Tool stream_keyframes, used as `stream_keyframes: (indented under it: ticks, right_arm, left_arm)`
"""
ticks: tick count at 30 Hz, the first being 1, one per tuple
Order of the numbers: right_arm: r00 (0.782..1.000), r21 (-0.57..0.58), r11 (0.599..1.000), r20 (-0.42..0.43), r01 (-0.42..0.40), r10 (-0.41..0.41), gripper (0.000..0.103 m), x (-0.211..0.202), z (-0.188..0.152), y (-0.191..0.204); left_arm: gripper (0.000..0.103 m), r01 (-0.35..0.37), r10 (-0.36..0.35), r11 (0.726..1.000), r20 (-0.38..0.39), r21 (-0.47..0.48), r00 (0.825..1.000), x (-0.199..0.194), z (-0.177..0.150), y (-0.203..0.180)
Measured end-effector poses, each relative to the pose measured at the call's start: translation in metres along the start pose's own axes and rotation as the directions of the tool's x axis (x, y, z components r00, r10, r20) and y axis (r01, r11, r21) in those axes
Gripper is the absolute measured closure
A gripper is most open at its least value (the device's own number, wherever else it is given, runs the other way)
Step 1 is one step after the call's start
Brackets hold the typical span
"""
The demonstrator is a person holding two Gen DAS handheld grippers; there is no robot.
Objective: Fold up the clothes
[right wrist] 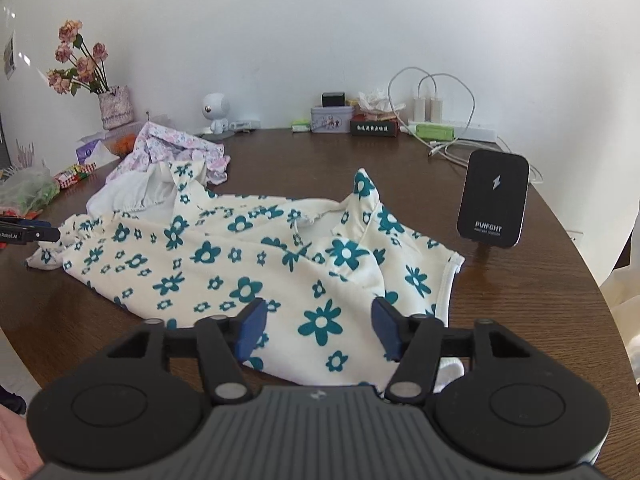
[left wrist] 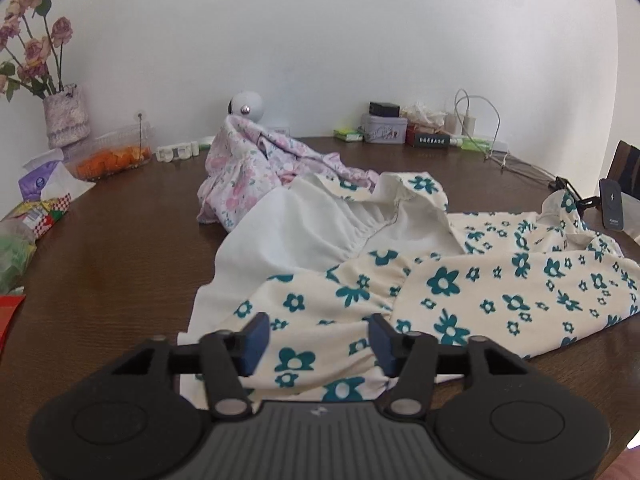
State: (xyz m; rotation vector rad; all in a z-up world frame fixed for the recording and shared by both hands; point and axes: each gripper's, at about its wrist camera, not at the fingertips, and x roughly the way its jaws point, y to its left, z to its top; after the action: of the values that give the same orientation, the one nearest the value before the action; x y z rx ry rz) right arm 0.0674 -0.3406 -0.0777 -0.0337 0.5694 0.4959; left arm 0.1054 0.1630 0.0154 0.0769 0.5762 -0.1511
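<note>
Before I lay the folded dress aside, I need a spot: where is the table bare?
Bare wood lies left of the teal-flowered dress, toward the snack packets, and between the dress and the back-wall clutter. Crowded: the pink garment, the charger stand and cables at right.

A home: wooden dining table (right wrist: 304, 152) with flower vase (right wrist: 115, 107), snacks (left wrist: 36, 216), chargers (right wrist: 426, 107)
</note>
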Motion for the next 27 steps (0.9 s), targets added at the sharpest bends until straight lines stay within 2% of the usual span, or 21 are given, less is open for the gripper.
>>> stream_keyframes:
  ticks: [1, 2, 3, 5, 12, 20, 23, 25, 27]
  right_arm:
    - [1.0, 0.007, 1.0, 0.025, -0.002, 0.002, 0.009, -0.005, 0.004, 0.001]
    - [0.999, 0.013, 1.0, 0.044, -0.012, 0.011, 0.001, -0.009, 0.006, 0.002]
    - [0.998, 0.018, 1.0, 0.063, -0.022, 0.021, 0.0, -0.012, 0.009, 0.004]
    - [0.996, 0.026, 0.999, 0.084, -0.04, 0.038, 0.0, -0.016, 0.012, 0.006]
    - [0.996, 0.058, 0.997, 0.066, -0.059, 0.055, 0.0, -0.012, 0.007, 0.007]
    - [0.997, 0.075, 0.995, 0.056, -0.061, 0.057, 0.0, -0.011, 0.002, 0.001]
    - [0.996, 0.033, 0.997, 0.057, -0.071, 0.069, 0.0, -0.01, 0.019, -0.007]
    - [0.995, -0.026, 0.996, 0.045, -0.086, 0.087, 0.0, -0.004, 0.04, -0.014]
    - [0.996, -0.105, 0.99, -0.009, -0.093, 0.093, 0.0, 0.013, 0.063, -0.022]
  left_arm:
    - [0.015, -0.008, 0.008, 1.0, 0.035, 0.006, 0.999, -0.006, 0.004, -0.006]
    - [0.008, -0.013, 0.012, 1.0, 0.062, 0.011, 0.998, -0.01, 0.006, -0.011]
    - [0.003, -0.014, 0.012, 1.0, 0.083, 0.016, 0.996, -0.014, 0.009, -0.016]
    - [0.0, -0.002, -0.001, 1.0, 0.1, 0.026, 0.995, -0.018, 0.013, -0.028]
    - [0.0, 0.101, -0.105, 0.994, 0.084, 0.051, 0.991, -0.012, 0.009, -0.063]
    - [0.0, 0.138, -0.144, 0.987, 0.061, 0.084, 0.988, -0.001, 0.017, -0.081]
    - [0.0, 0.151, -0.159, 0.978, 0.043, 0.144, 0.986, 0.005, 0.034, -0.084]
    - [0.0, 0.167, -0.178, 0.956, 0.022, 0.242, 0.984, 0.012, 0.055, -0.087]
    - [0.0, 0.161, -0.172, 0.931, 0.005, 0.329, 0.985, 0.024, 0.08, -0.09]
